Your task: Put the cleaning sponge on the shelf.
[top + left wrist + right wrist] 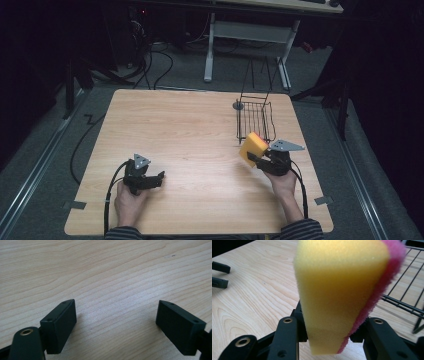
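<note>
Gripping a yellow sponge (342, 297) with a pink scrub layer on one face, the right tongs (256, 159) are clenching it across its thickness near the bottom edge, so most of the sponge is sticking up free above the jaws. In the high view the sponge (253, 147) is being held off the bench (190, 135), just beside the near end of the black wire basket (255, 120), not touching it as far as I can tell. Holding it low and upright is likely leaving the bulk clear for lowering into the basket, which is looking like the step in hand. The basket wires (409, 290) are sitting right behind the pink face in the right gripper view, so the drop spot is close. The left tongs (161, 176) are resting well apart at the near left of the bench, released, jaws standing wide with only bare wood (112, 290) between them, probably parked out of the way. A person's hands are holding both tools from the bottom edge. Risk: soft foam could be flexing and catching a wire on the way in.
</note>
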Tool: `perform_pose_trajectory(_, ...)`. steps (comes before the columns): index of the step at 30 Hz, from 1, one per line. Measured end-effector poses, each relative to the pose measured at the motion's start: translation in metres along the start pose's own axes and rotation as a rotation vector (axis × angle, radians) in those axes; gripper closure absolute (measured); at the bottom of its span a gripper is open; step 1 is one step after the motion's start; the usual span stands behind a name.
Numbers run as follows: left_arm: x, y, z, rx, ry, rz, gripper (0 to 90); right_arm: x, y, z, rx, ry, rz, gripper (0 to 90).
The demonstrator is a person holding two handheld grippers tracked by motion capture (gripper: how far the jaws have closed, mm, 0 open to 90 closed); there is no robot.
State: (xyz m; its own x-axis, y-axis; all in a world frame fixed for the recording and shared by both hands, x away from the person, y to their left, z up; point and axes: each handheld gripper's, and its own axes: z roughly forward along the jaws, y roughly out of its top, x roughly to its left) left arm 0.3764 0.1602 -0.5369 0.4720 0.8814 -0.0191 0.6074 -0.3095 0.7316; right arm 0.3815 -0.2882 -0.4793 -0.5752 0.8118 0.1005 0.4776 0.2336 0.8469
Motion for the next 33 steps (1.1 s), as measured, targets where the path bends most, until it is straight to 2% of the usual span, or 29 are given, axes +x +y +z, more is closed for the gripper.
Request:
perform_pose_trajectory(10, 0.000, 0.000, 0.000, 0.002, -0.001, 0.002, 17.4, -0.010, 0.011, -0.018, -0.031, -0.023, 0.008, 61.1)
perform_pose_trajectory(15, 0.000, 0.000, 0.000, 0.002, -0.001, 0.002, 17.4, -0.015, 0.014, -0.023, -0.034, -0.034, 0.011, 61.1)
perform_pose_trajectory(22, 0.000, 0.000, 0.000, 0.000, 0.000, 0.000, 17.4, -0.020, 0.021, -0.031, -0.066, -0.045, 0.014, 61.1)
perform_pose_trajectory(33, 0.000, 0.000, 0.000, 0.001, -0.001, 0.002, 17.4, -0.027, 0.031, -0.038, -0.086, -0.085, 0.004, 61.0)
